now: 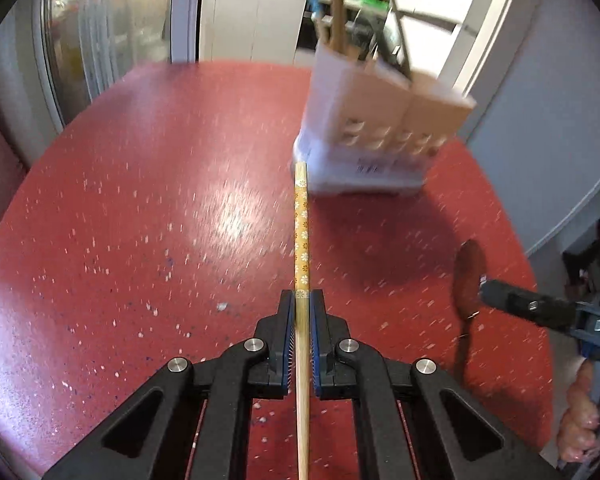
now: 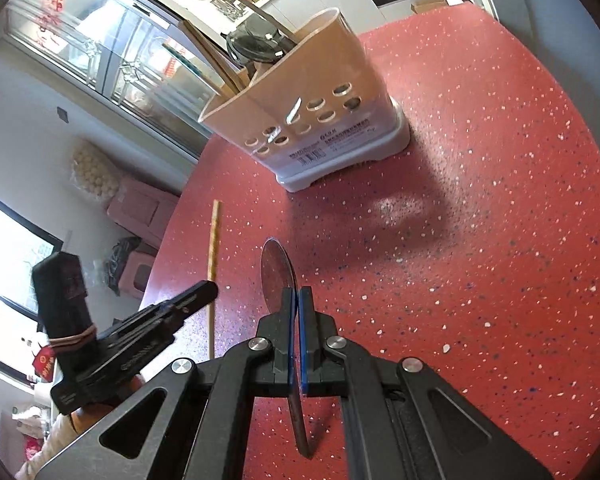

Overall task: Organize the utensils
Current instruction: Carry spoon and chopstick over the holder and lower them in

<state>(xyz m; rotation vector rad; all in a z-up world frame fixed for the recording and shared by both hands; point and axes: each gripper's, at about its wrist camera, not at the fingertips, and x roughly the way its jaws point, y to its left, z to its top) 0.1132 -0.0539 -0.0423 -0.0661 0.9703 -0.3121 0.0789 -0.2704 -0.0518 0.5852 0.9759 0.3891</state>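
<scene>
Left wrist view.
- My left gripper (image 1: 302,300): jaws drawn narrow, clamped on a slim bamboo chopstick with a yellow flower-patterned upper end (image 1: 301,232). The stick runs straight forward between the pads, its patterned end pointing at the holder.
- Beige plastic utensil holder with a white base and rows of round holes (image 1: 376,120): stands toward the far edge of the round red speckled table (image 1: 140,200), right of centre, with wooden sticks and a blue-handled item already in it. Blurred here, so I cannot tell its compartments apart.
- My right gripper (image 1: 500,296): enters over the table's right edge, beside a dark brown spoon (image 1: 466,276).
- Risk: the grip sits well back from the patterned end; if that end strikes the holder's rim or wall, I judge the stick may pivot or slide in the pads, or nudge the holder.

Right wrist view.
- My right gripper (image 2: 299,300): jaws nearly together, pinching the dark brown spoon (image 2: 278,268) edge-on near the neck, bowl forward, handle trailing beneath.
- Holder (image 2: 312,92): ahead, a black mesh utensil and wooden sticks crowding one side.
- Left gripper (image 2: 204,292) and chopstick (image 2: 213,248): near the table's left edge, close beside my spoon.
- Risk: both tools converge on one opening; I judge collision between them, or the thin spoon twisting in a narrow pinch and dropping onto the table.
</scene>
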